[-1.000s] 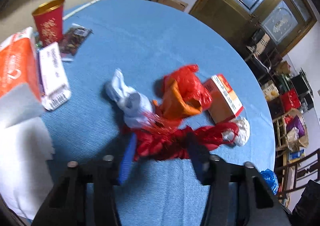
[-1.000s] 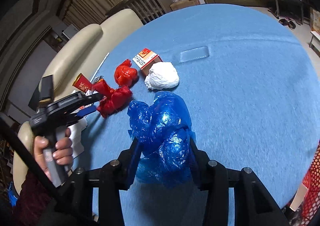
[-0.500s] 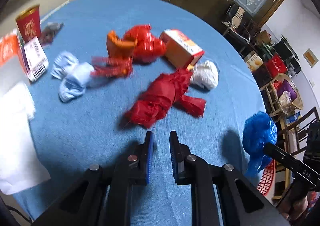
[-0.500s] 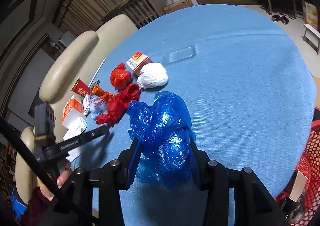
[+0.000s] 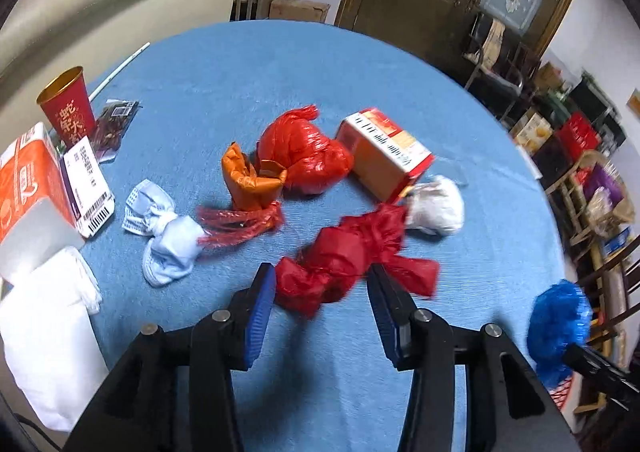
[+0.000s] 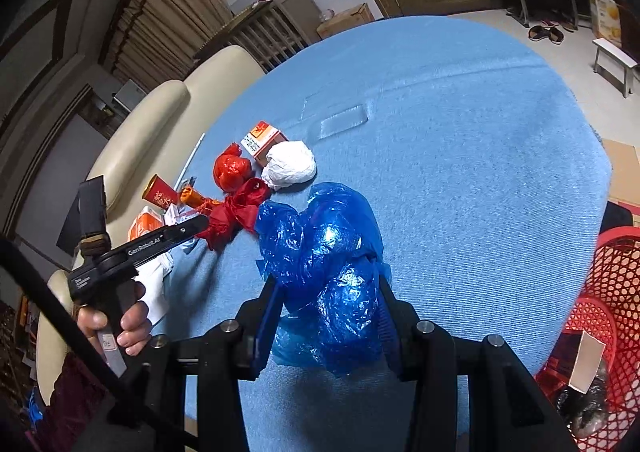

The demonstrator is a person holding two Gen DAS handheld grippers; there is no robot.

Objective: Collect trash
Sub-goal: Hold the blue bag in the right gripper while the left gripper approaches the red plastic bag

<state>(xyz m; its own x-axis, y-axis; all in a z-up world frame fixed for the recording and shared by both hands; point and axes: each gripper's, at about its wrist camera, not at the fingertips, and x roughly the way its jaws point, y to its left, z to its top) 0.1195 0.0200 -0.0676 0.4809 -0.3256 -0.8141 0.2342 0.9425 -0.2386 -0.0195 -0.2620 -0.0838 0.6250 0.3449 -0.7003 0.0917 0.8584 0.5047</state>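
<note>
On the blue round table (image 5: pixel 248 64) lies a crumpled red plastic bag (image 5: pixel 352 248). Its near end sits between the blue pads of my left gripper (image 5: pixel 322 276), whose jaws are opening and do not press on it. My right gripper (image 6: pixel 328 288) is shut on a bunched blue plastic bag (image 6: pixel 320 236), held just above the table. The left wrist view shows that blue bag (image 5: pixel 560 316) at the lower right. Past the red bag lie a tied red bag (image 5: pixel 300 156), an orange wrapper (image 5: pixel 248 180), a cardboard box (image 5: pixel 380 148) and a white wad (image 5: pixel 436 204).
A pale blue cloth bundle (image 5: pixel 168 240) and red netting (image 5: pixel 240 220) lie to the left. A red cup (image 5: pixel 66 104), an orange tissue pack (image 5: pixel 24 180) and white tissues (image 5: pixel 40 324) line the left edge. A red mesh basket (image 6: pixel 600 312) stands below the table's right edge.
My left gripper, open around the red bag a second ago, shut empty short of it and now stands open around its near end. The right gripper kept the blue bag; the red basket came into view.
</note>
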